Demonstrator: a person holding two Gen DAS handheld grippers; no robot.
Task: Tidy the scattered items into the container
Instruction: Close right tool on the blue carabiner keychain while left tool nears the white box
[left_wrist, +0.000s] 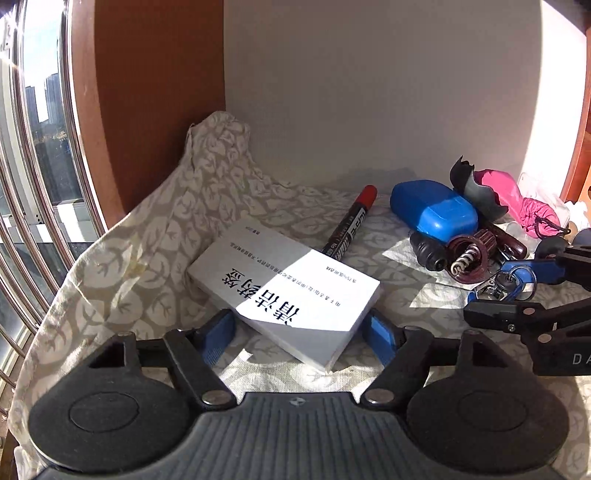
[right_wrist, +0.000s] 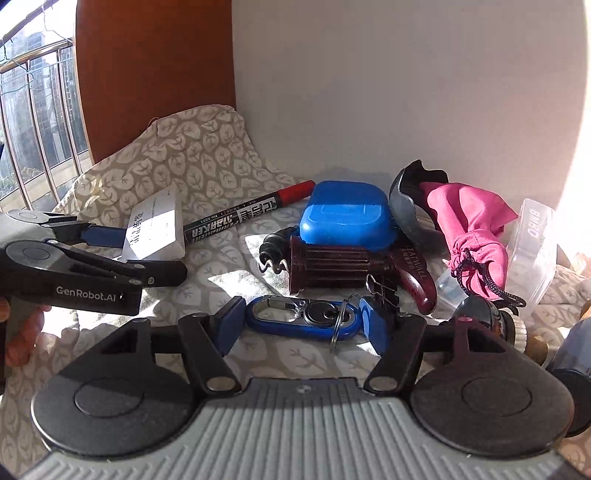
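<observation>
A white box with Chinese print (left_wrist: 286, 295) lies on the leaf-pattern cloth (left_wrist: 147, 236), between the blue pads of my left gripper (left_wrist: 301, 326); the jaws stand at its sides, contact unclear. It also shows in the right wrist view (right_wrist: 155, 229), with the left gripper (right_wrist: 110, 254) around it. A blue key fob with keyring (right_wrist: 303, 317) lies between the pads of my right gripper (right_wrist: 301, 321), which looks open around it. The right gripper (left_wrist: 517, 291) shows at the fob (left_wrist: 517, 277) in the left wrist view.
A red-capped marker (right_wrist: 251, 216), a blue case (right_wrist: 347, 214), a dark red corkscrew (right_wrist: 332, 266), a black binder clip (right_wrist: 384, 290), a magenta pouch (right_wrist: 476, 236), a dark scalloped piece (right_wrist: 406, 206) and a clear plastic container (right_wrist: 532, 247) lie along the white wall.
</observation>
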